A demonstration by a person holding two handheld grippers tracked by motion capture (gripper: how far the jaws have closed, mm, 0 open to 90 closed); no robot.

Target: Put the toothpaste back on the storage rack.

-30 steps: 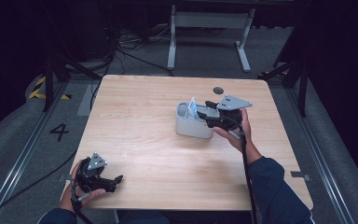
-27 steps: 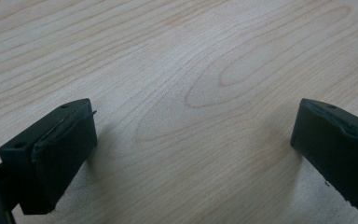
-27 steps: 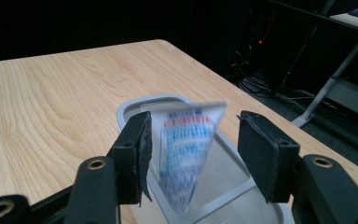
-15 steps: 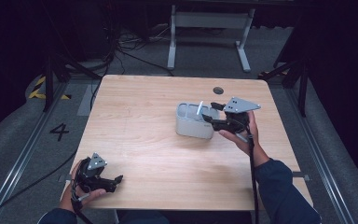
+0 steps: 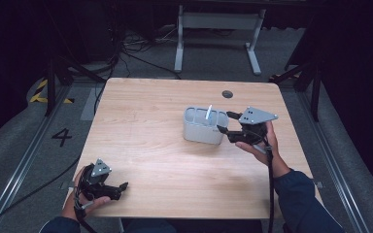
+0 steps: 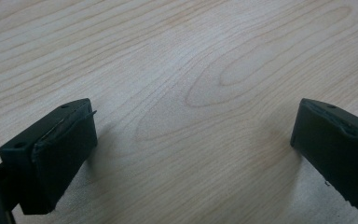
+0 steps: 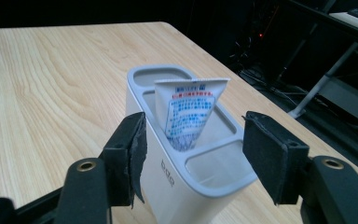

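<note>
White toothpaste tube [image 7: 189, 113] is standing in the middle compartment of the grey holder [image 5: 202, 125] on the bench [image 5: 155, 121]. Right gripper [image 5: 225, 123], jaws just opening, is released beside it. Left gripper [image 5: 122, 187] is resting open.

Only obstacle on the table [image 5: 141, 121]: grey holder [image 5: 203, 126], right of centre, tube [image 5: 208, 113] sticking up from its middle compartment. Right gripper [image 5: 222, 124] sits just beside its right end, jaws apart, nothing between them. Left gripper [image 5: 121, 187] is at the near left corner. Left half and far edge are free to pass.
</note>
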